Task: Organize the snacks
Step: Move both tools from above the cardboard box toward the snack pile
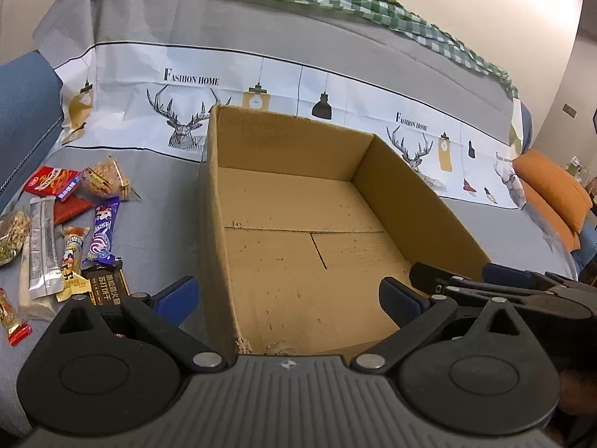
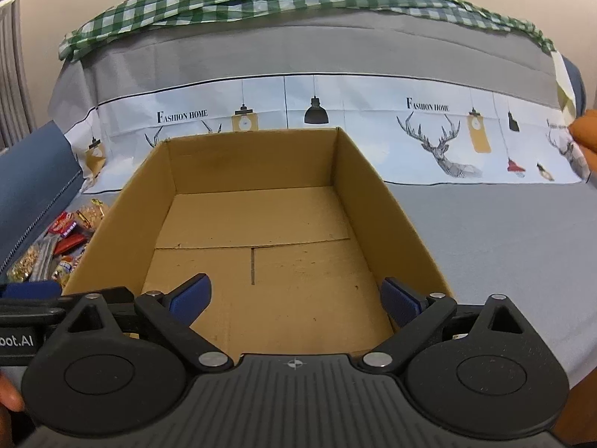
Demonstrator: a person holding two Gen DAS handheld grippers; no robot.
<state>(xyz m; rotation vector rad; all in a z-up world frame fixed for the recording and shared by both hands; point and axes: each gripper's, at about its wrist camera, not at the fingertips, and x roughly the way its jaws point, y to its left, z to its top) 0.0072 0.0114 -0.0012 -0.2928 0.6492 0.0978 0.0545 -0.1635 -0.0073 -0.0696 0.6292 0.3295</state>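
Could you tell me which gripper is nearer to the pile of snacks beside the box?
Left. The left gripper straddles the box's snack-side wall, one finger just beside the snacks. The right gripper hangs open over the box, farther from them.

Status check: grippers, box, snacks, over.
Left gripper and right gripper open, empty. Cardboard box empty. Snack packets piled left of box. Nothing blocking.
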